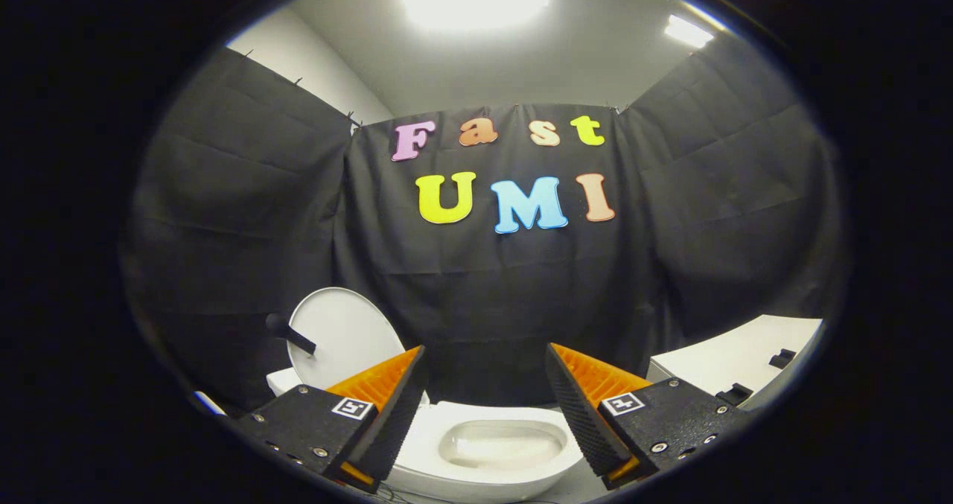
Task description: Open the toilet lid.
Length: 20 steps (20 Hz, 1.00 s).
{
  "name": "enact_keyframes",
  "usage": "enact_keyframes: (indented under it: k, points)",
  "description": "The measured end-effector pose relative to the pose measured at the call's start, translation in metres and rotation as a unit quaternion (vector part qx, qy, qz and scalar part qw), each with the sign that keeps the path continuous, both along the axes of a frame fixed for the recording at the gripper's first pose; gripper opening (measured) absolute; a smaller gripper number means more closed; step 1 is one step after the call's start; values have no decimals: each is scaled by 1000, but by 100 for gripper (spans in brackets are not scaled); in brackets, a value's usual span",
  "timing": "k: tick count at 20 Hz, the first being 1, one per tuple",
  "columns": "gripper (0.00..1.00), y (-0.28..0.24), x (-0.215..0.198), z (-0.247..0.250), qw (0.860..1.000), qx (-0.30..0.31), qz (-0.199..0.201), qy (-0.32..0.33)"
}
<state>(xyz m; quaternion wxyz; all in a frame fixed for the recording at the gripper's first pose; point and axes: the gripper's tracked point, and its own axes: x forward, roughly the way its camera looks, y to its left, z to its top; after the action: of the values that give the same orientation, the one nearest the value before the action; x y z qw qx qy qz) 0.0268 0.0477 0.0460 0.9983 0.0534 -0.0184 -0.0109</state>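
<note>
The claw [484, 385] hangs released above the toilet [491, 444], its two fingers [387, 400] spread wide with nothing between them. Below and between them sits the open bowl. The toilet lid [342, 336] stands raised beyond the left finger, leaning back toward the black cloth wall, with a dark handle [287, 330] jutting from its left side. By the look of it, the lid is already up, so the job seems all but done. What counts now is a clean exit: the holder should keep the fingers apart and draw straight away from the lid (no sideways brush of that left finger against its edge), since a nudge could tip it forward again. Off past the right finger lies a white desk [737, 355] carrying small dark pieces [782, 357], well apart.
</note>
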Motion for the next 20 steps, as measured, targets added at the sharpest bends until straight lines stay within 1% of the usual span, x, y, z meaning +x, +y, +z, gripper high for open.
enact_keyframes:
  k: [2,6,12,16,20]
  points:
    - [96,-2,-4,-9,1000,-3,9,-3]
    - [96,-19,-7,-32,1000,-25,-5,8]
    - [96,-21,-13,-51,999,-49,-11,15]
    - [96,-23,-11,-69,998,-53,-11,27]
    - [97,-29,-10,-71,998,-42,-21,31]
